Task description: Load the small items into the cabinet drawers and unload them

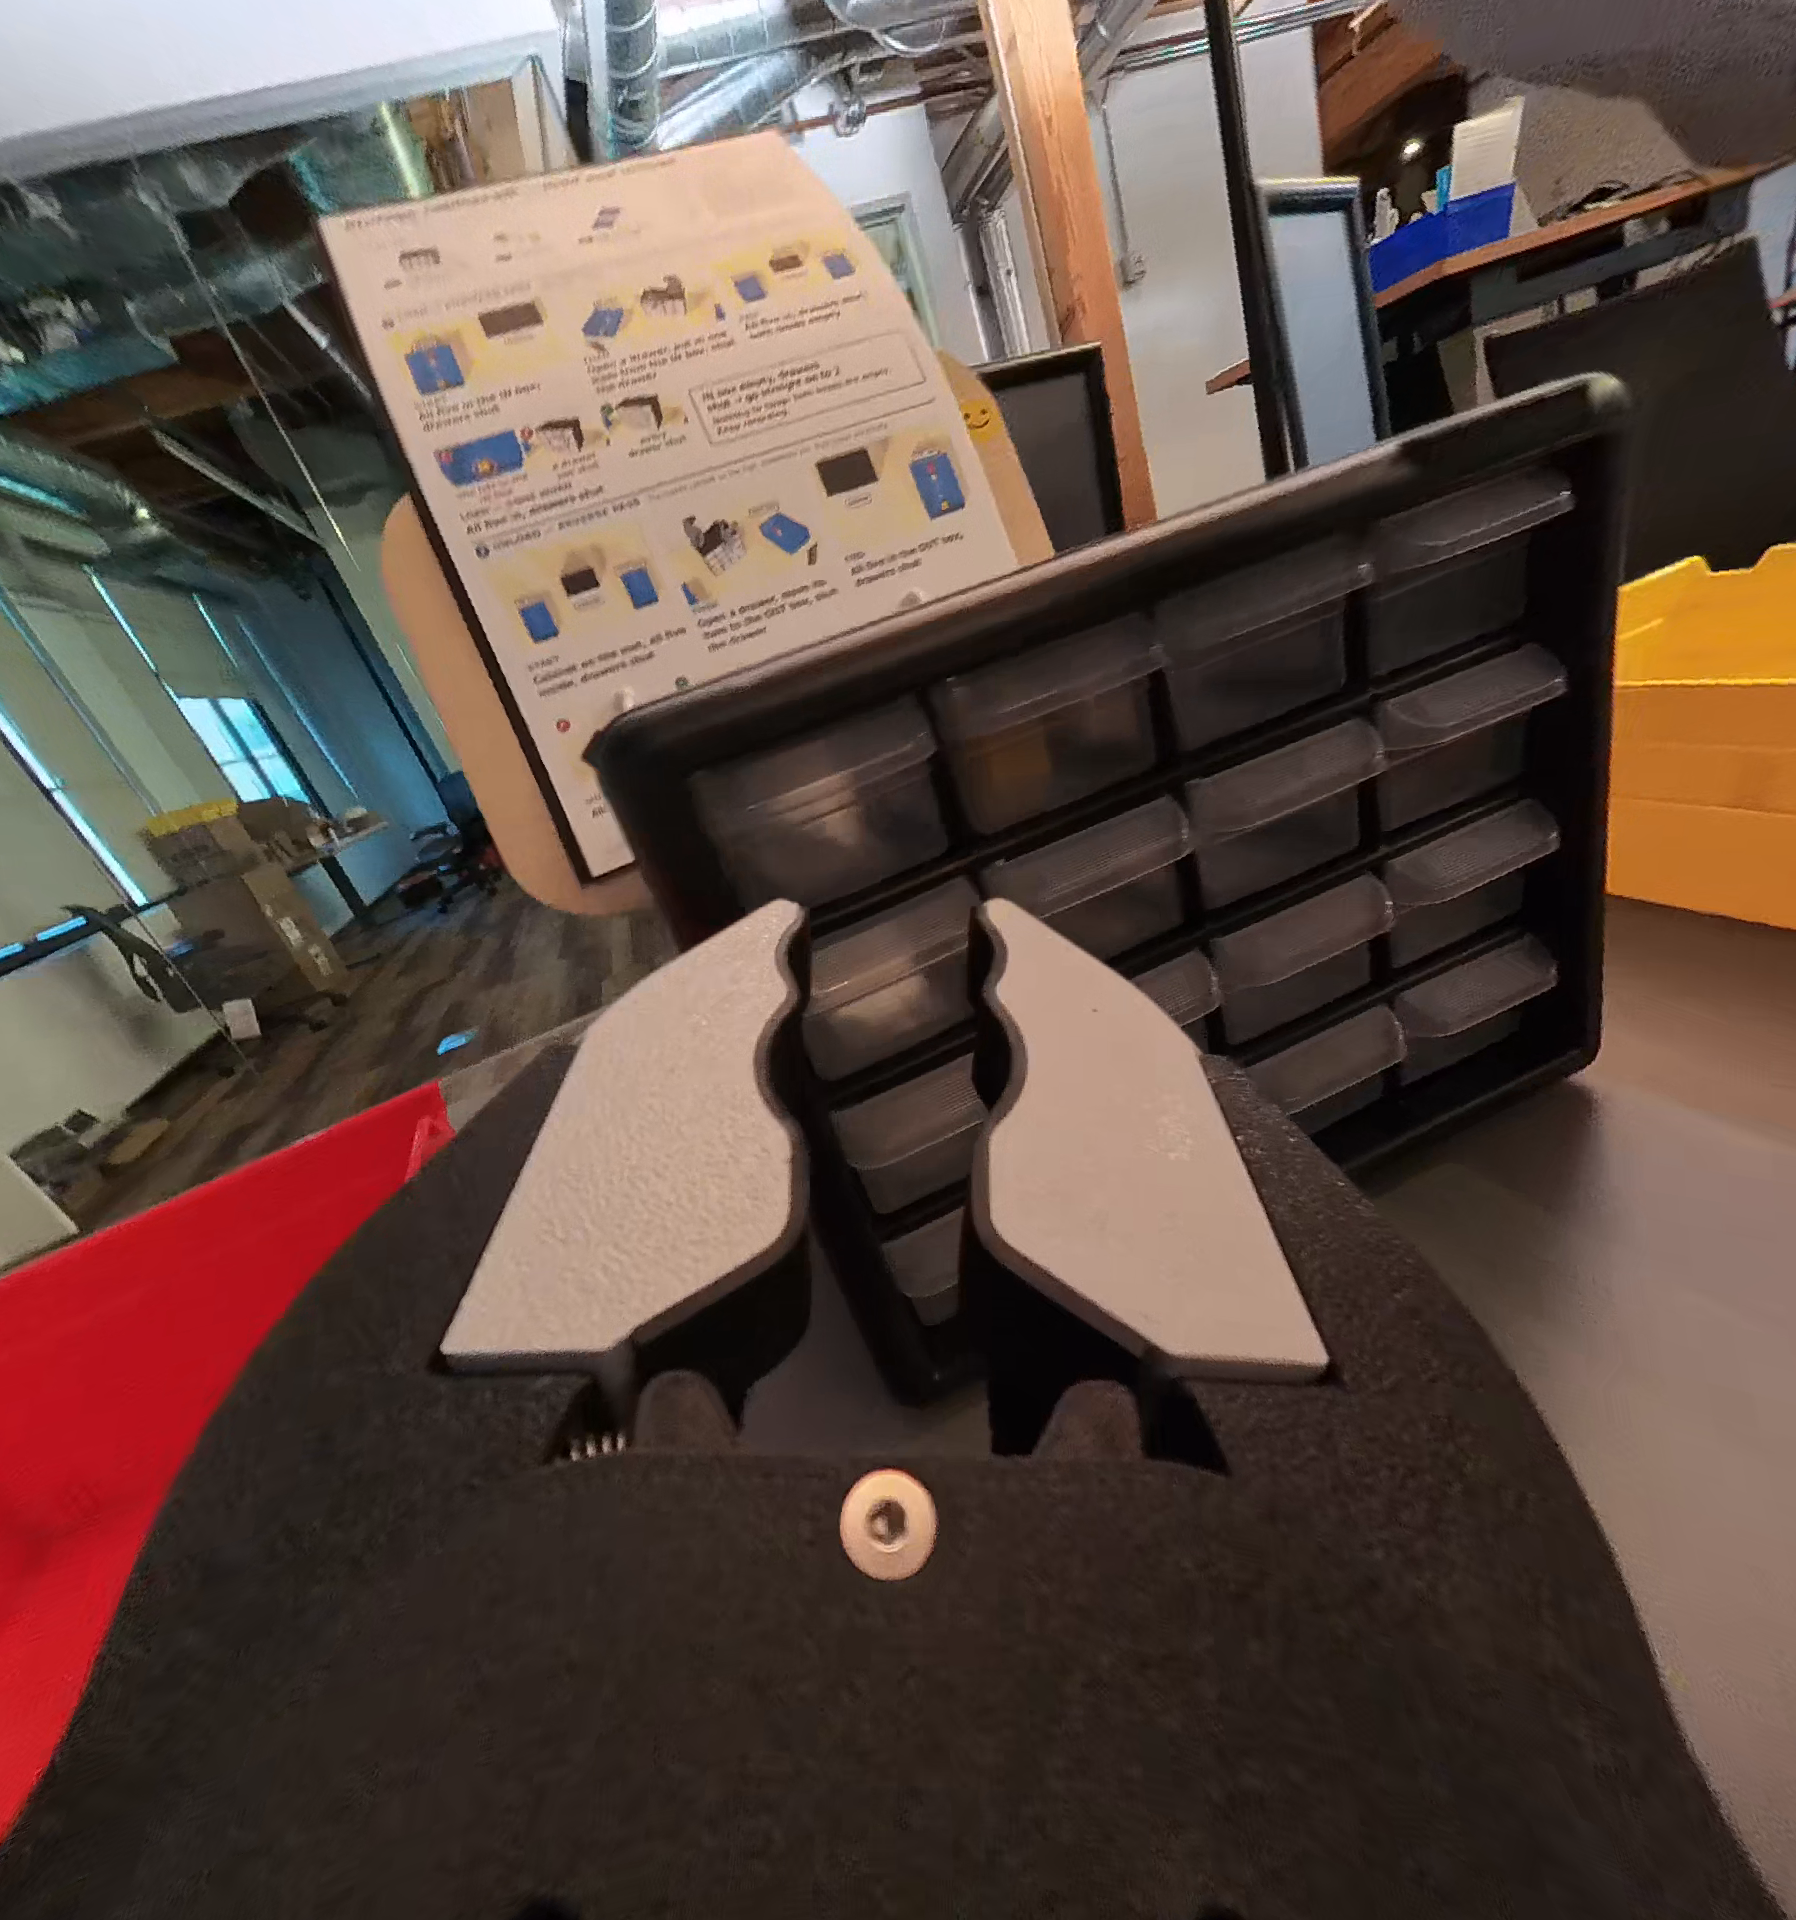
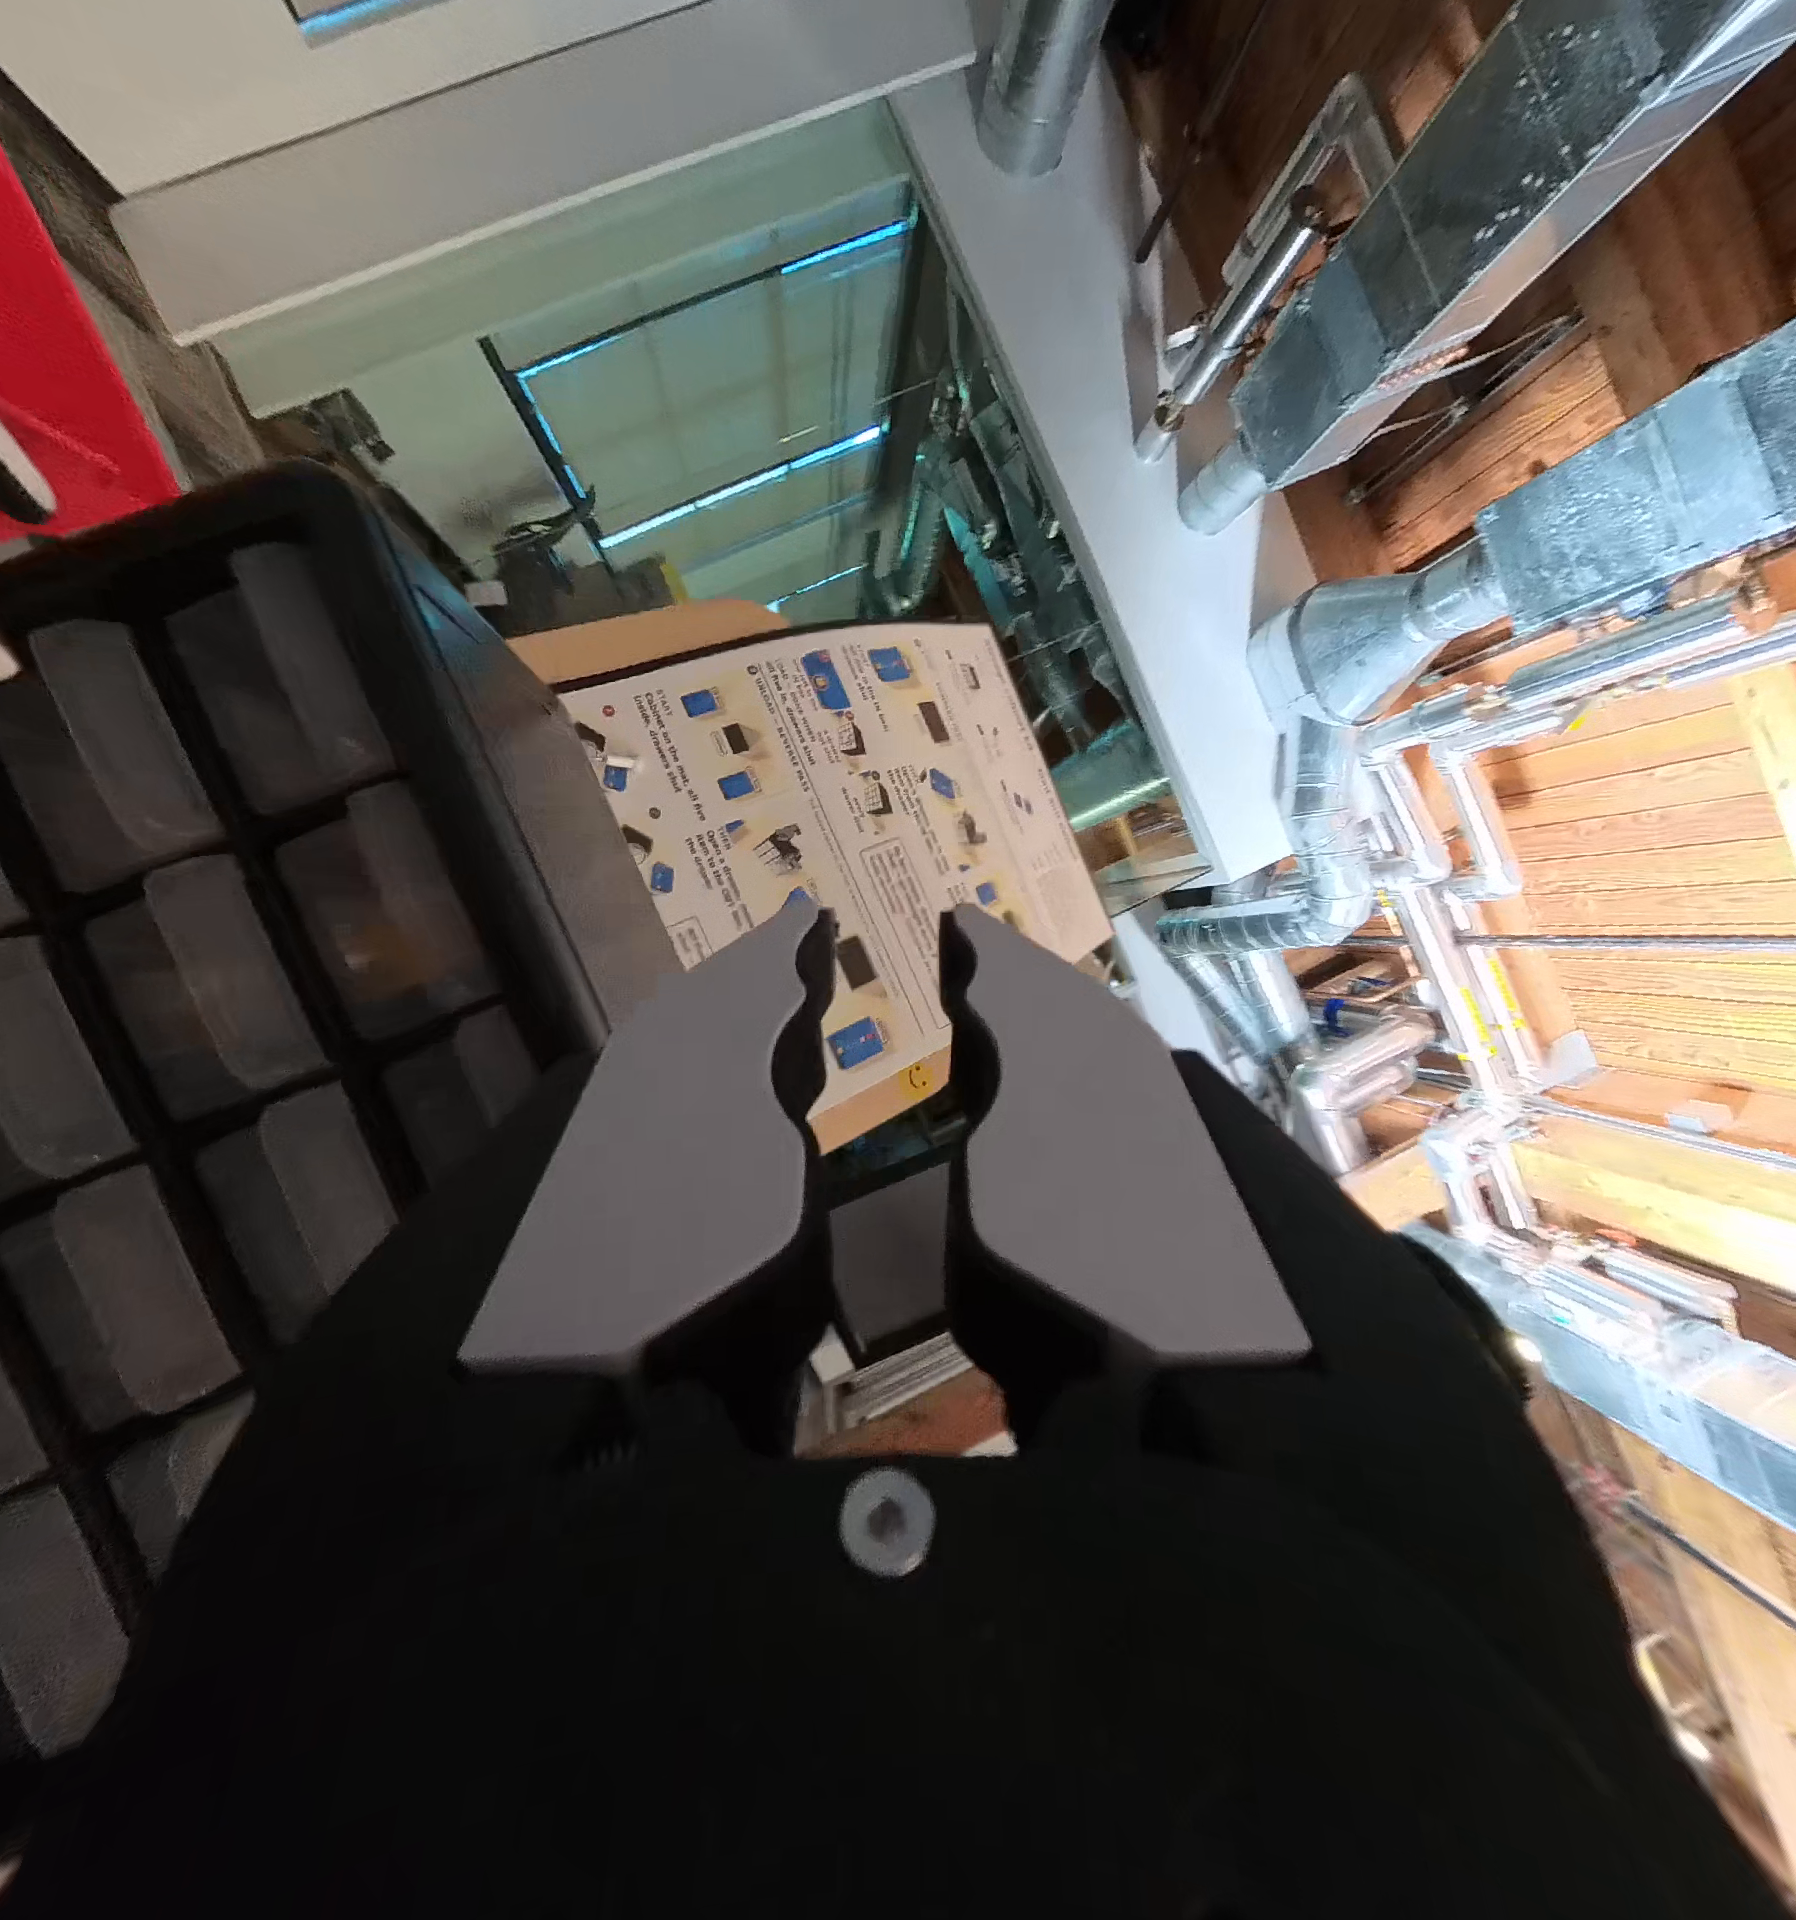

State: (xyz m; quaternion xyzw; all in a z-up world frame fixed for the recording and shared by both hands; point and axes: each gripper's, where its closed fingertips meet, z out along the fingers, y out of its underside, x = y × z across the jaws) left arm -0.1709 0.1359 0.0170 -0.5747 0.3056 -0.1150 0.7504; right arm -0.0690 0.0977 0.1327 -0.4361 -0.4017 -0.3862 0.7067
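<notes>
A black cabinet with several clear smoky drawers stands on the grey table; all drawers look shut. My left gripper is open and empty, low over the table, fingers in front of the cabinet's lower left drawers. In the right wrist view the picture is rolled sideways. The cabinet fills its left side. My right gripper is open and empty, held in the air beside the cabinet, pointing at an instruction poster. No small items show.
A red bin lies at the left of my left gripper; it also shows in the right wrist view. A yellow bin stands right of the cabinet. The instruction poster leans behind the cabinet. Bare grey table lies at the right. The tips of one gripper are about 15 cm away from the tips of the other.
</notes>
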